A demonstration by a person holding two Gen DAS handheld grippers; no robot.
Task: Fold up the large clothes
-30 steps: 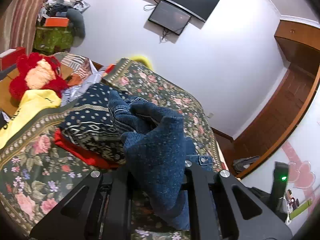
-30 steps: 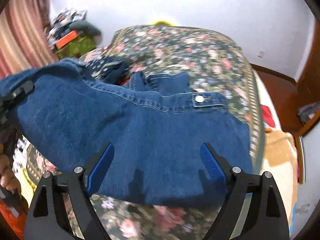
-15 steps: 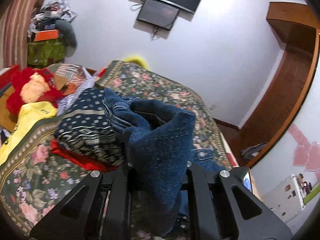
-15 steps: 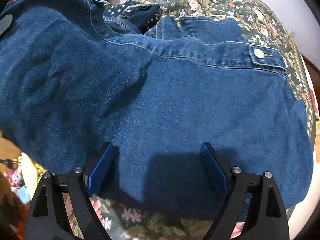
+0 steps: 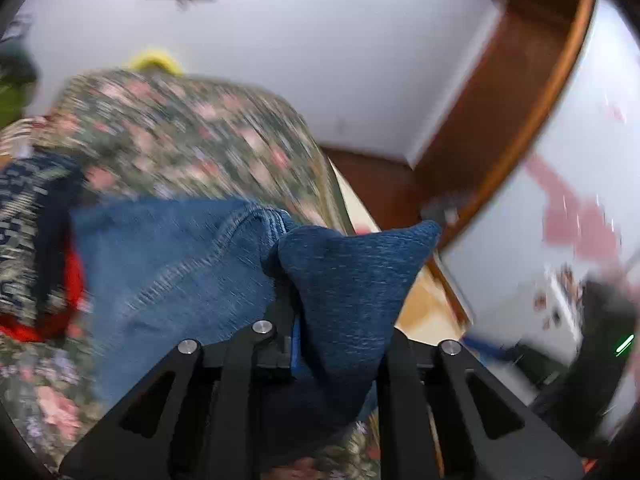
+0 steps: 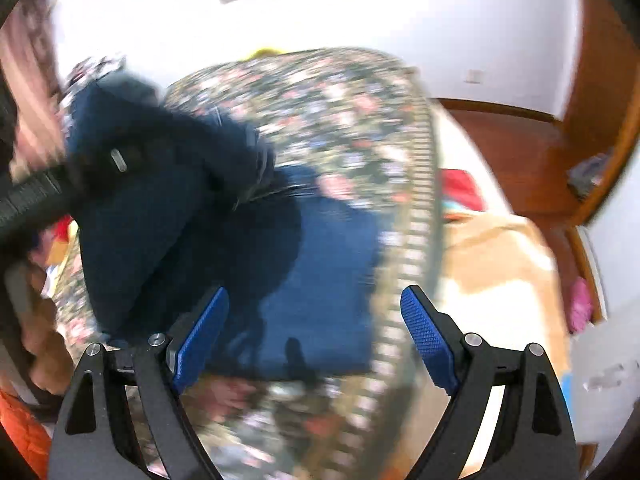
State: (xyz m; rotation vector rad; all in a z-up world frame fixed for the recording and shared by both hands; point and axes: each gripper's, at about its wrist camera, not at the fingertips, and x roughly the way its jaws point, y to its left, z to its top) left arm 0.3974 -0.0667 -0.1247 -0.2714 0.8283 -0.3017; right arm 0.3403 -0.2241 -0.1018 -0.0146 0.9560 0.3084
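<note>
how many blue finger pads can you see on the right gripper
2: one blue pad at lower left, one at lower right, standing wide apart above the denim garment, touching nothing.

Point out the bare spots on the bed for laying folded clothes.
Free: the floral bedspread beyond the blue denim garment, toward the white wall. Crowded: the side with the patterned navy and red folded clothes.

We see the blue denim garment (image 5: 168, 264) lying on the floral bedspread, one bunched corner (image 5: 352, 280) raised at 3 o'clock, its stitched seam running diagonally.
</note>
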